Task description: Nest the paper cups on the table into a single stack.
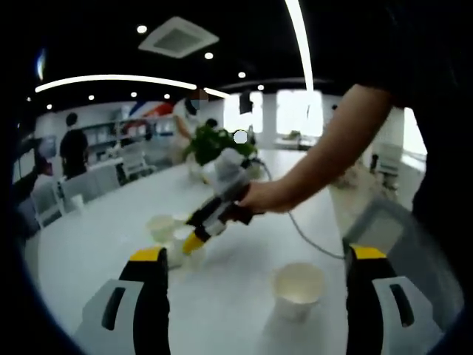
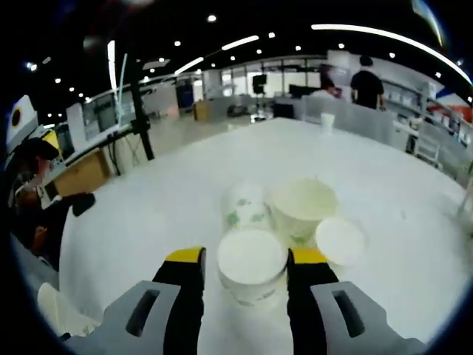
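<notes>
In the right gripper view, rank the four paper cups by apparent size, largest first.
1. Cup between the jaws, though it is nearest the camera.
2. Upright open cup.
3. Patterned cup and the rightmost cup look alike, so unranked.

— Where are the white paper cups?
— One upside-down cup point(image 2: 251, 275) sits between my right jaws; three others point(image 2: 303, 207) cluster just beyond. A separate upright cup point(image 1: 298, 290) stands alone.

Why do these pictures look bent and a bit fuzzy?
Both come through fisheye lenses. In the left gripper view, the ceiling light strip bows and the windows glare white. In the right gripper view, the cup between the jaws looks soft and washed out.
</notes>
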`<control>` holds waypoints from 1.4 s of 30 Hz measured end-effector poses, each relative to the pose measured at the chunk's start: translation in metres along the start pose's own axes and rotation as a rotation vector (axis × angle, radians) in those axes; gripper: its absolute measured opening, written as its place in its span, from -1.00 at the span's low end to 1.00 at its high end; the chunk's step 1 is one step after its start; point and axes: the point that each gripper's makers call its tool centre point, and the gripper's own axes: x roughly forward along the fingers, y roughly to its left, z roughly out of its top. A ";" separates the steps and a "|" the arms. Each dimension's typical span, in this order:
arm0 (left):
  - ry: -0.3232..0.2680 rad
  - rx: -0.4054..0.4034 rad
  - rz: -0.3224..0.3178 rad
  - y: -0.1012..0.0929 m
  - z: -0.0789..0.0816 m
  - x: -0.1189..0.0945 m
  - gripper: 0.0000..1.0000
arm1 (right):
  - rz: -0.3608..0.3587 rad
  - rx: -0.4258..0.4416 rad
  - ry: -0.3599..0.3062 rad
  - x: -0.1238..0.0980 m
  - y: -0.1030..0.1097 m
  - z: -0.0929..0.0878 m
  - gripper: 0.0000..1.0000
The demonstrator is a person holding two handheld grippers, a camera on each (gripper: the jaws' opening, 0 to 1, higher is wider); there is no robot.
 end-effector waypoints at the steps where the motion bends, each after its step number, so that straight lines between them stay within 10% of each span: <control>1: 0.002 -0.002 0.000 0.000 0.000 0.000 0.99 | 0.000 0.001 0.003 0.000 -0.001 -0.001 -0.25; 42: 0.004 0.023 -0.015 -0.007 0.010 0.003 0.98 | 0.035 0.006 -0.048 -0.054 0.028 0.016 -0.32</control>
